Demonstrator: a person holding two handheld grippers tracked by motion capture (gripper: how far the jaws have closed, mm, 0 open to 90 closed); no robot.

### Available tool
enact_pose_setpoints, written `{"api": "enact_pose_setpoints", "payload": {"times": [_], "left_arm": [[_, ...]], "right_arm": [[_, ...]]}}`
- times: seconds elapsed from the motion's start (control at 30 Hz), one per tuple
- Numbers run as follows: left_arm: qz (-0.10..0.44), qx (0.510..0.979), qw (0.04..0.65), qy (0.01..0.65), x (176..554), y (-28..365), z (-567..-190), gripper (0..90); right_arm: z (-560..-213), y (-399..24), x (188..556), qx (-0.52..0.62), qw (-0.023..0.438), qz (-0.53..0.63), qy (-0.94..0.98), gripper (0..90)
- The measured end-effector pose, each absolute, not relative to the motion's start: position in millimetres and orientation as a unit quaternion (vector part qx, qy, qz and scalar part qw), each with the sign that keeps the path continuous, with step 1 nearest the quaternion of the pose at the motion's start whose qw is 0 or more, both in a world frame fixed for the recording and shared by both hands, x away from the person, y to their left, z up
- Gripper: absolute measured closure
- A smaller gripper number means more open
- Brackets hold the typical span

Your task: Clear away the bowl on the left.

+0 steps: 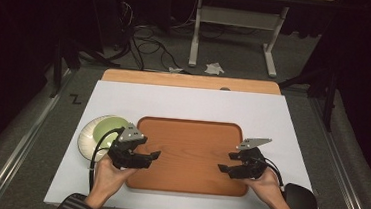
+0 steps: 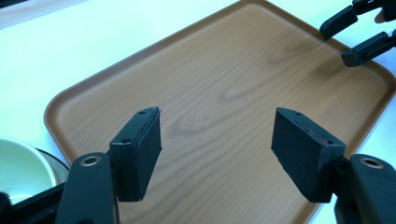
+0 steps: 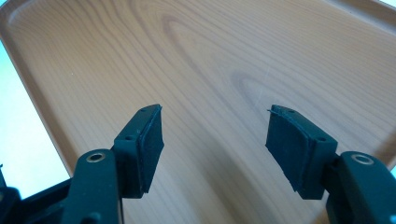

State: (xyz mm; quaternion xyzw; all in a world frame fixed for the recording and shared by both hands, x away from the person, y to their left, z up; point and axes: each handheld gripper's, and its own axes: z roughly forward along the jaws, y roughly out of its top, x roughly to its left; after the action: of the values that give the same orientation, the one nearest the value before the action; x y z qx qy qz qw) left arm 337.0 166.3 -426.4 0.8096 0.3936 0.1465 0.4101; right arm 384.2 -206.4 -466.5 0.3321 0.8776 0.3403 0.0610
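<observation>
High view: wooden tray (image 1: 191, 135) bare, green bowl (image 1: 102, 129) on plate (image 1: 85, 139).

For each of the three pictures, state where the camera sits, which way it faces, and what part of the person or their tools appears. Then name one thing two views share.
High view: above the person's side, looking forward and down at the table; both hands, left tool and right tool show.
Left gripper view: rides on the left tool, facing across the tray toward the right tool; bowl at its left.
Right gripper view: rides on the right tool, looking down at the tray.
Shared: the wooden tray; both tools open.
</observation>
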Motion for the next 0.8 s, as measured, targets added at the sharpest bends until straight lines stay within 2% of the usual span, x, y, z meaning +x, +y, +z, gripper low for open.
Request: {"api": "enact_pose_setpoints", "payload": {"times": [0.8], "left_arm": [[0.154,0.8,0.405,0.415,340.5,182.8,-421.2,33.8]], "right_arm": [[-466.5,-206.0,384.1,0.329,0.059,0.339,0.88,37.9]]}}
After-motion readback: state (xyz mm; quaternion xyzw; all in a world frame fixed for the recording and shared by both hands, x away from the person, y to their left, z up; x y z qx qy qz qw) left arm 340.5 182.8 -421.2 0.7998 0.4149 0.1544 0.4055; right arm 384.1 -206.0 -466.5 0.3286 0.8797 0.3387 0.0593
